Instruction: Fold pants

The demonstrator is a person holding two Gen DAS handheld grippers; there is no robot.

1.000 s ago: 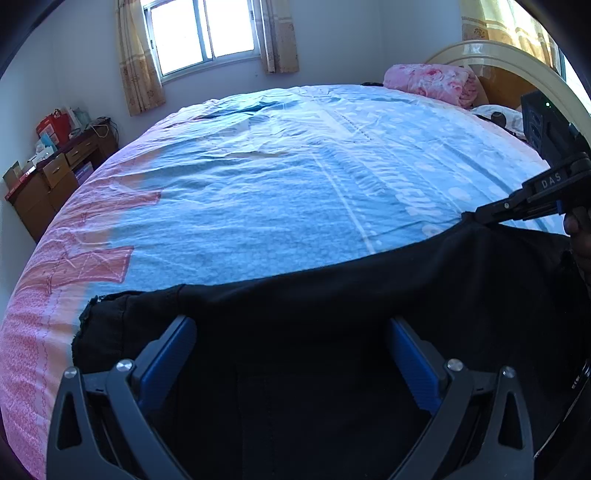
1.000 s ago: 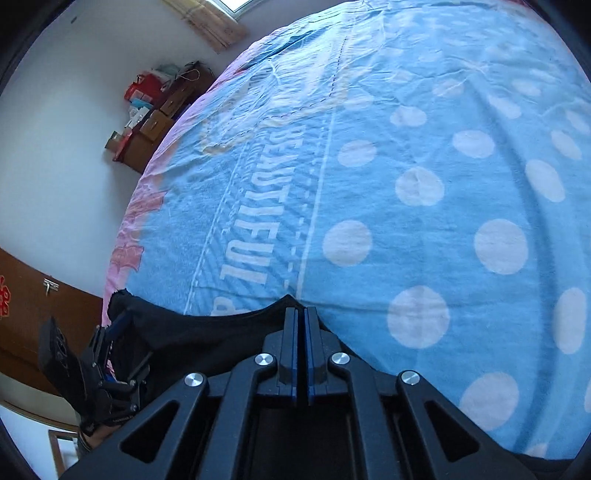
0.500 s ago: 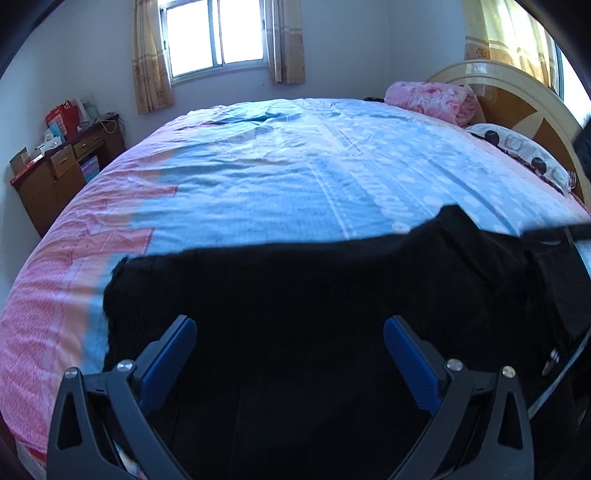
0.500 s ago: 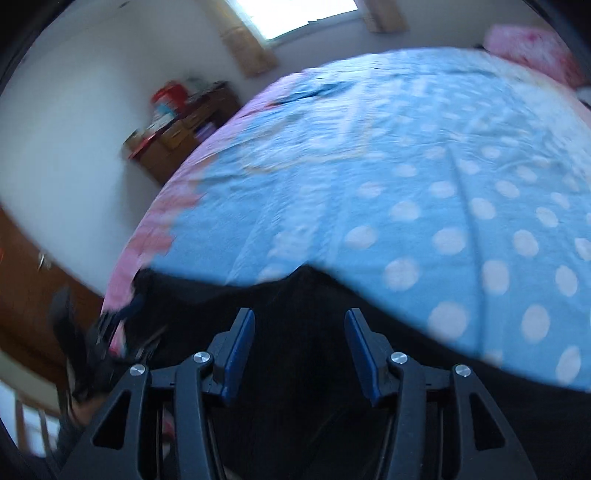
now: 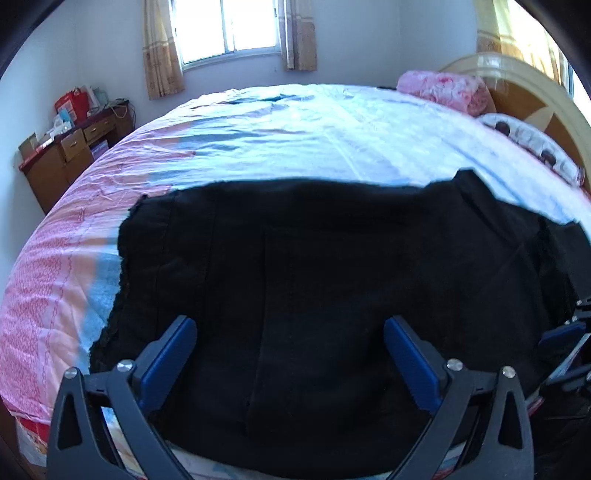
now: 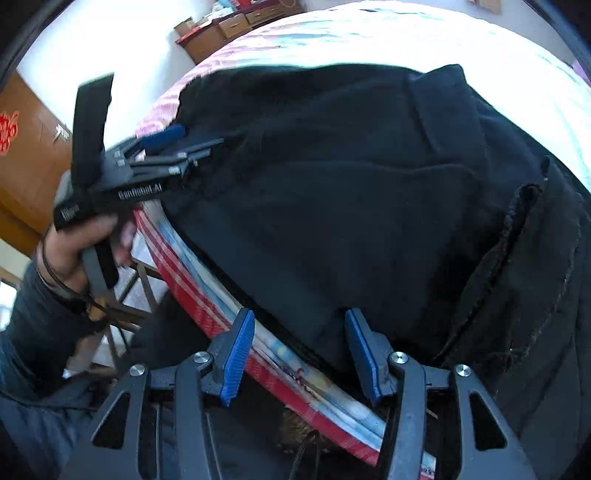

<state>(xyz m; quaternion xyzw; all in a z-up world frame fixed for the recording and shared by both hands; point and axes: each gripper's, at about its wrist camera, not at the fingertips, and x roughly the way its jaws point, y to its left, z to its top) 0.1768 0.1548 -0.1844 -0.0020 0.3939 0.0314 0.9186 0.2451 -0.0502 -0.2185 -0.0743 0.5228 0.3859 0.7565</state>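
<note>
- Right gripper (image 6: 299, 354): jaws apart, nothing pinched; hangs over the near bed edge (image 6: 280, 354), where the pants hem sits.
- Left gripper (image 5: 288, 354): jaws wide apart, empty, hovering above the cloth. In the right wrist view it's off to the side, held by a hand (image 6: 79, 236) past the bed edge.
- Pants (image 5: 332, 277): black, lying on the near part of the bed, one edge at the bed's near side. Bulk looks doubled over; layered hems and a seam show on the right (image 6: 517, 236).
- Progress, my read: at least one fold is in and released, since neither tool holds cloth. Likely left: another fold to make it compact, plus smoothing the bumps. Exact layer count can't be told; the fabric is too dark.
- Sheet (image 5: 332, 140): blue and pink, bare beyond the pants, so plenty of room to fold forward.
- Far side: pink blanket (image 5: 443, 90) and pillow (image 5: 532, 144) by the headboard (image 5: 524, 85), well clear.
- Dresser (image 5: 70, 147) and window (image 5: 229, 29) at the far wall; irrelevant.
- Obstruction: none on the bed. Only risk is the near edge slipping off the side.
</note>
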